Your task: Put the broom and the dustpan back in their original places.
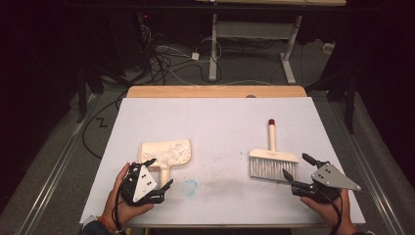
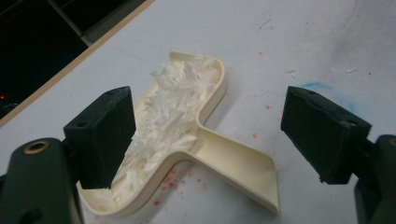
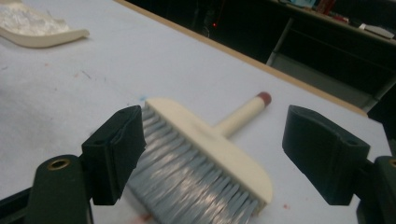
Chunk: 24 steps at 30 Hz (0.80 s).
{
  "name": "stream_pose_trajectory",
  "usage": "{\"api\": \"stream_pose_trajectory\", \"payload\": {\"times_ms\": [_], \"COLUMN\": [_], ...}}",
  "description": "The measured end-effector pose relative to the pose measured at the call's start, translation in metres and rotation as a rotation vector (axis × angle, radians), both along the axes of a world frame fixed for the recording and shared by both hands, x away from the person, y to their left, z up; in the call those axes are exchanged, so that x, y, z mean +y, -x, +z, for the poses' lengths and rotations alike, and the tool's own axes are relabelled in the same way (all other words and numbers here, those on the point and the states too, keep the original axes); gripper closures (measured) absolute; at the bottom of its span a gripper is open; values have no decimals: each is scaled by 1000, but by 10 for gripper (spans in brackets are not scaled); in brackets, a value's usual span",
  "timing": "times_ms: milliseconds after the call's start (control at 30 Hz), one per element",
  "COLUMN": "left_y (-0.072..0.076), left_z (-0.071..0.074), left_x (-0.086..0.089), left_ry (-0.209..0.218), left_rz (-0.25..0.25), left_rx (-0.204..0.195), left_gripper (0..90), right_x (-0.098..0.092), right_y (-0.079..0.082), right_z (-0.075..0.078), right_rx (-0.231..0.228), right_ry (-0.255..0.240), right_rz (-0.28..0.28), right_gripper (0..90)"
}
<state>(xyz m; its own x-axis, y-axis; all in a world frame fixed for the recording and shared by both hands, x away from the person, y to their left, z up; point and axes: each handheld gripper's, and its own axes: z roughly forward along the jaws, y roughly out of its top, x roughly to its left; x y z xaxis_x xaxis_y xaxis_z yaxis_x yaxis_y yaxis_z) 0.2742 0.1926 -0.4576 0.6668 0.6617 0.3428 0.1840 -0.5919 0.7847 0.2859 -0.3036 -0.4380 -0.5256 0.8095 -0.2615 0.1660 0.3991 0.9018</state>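
At seven o'clock on the white table (image 1: 215, 117) we see the left gripper (image 1: 157, 172), jaws spread wide and empty, just short of the cream dustpan (image 1: 166, 152) holding white shreds (image 2: 175, 107). At five o'clock the right gripper (image 1: 297, 168) is likewise agape, empty, beside the hand brush (image 1: 272, 159), whose red-tipped handle points to twelve.

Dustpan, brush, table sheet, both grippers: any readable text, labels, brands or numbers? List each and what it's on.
None readable in any view.
Dustpan: plain cream plastic, no marking; white shreds inside.
Brush: plain cream back and handle, red end cap, no lettering.
White sheet: a blue smudge and red specks, no writing.
Left gripper and right gripper: black jaws and grey plates with holes, no print visible.
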Motion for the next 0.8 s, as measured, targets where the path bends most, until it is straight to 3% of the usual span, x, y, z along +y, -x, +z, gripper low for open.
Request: {"api": "stream_pose_trajectory", "payload": {"times_ms": [67, 200, 500, 800], "left_y": [2, 4, 2, 2], "left_z": [-2, -5, -5, -4], "left_x": [1, 2, -2, 0], "left_ry": [3, -4, 3, 11], "left_rz": [-1, 2, -7, -12], "left_rx": [13, 29, 33, 34], "left_gripper": [171, 159, 154, 154], "right_x": [0, 1, 0, 1], "right_y": [4, 10, 12, 14], "right_z": [-8, -16, -10, -8], "right_rx": [35, 52, 30, 23], "right_ry": [-14, 23, 6, 20], "right_rz": [3, 17, 9, 20], "right_gripper": [217, 218, 218, 239]}}
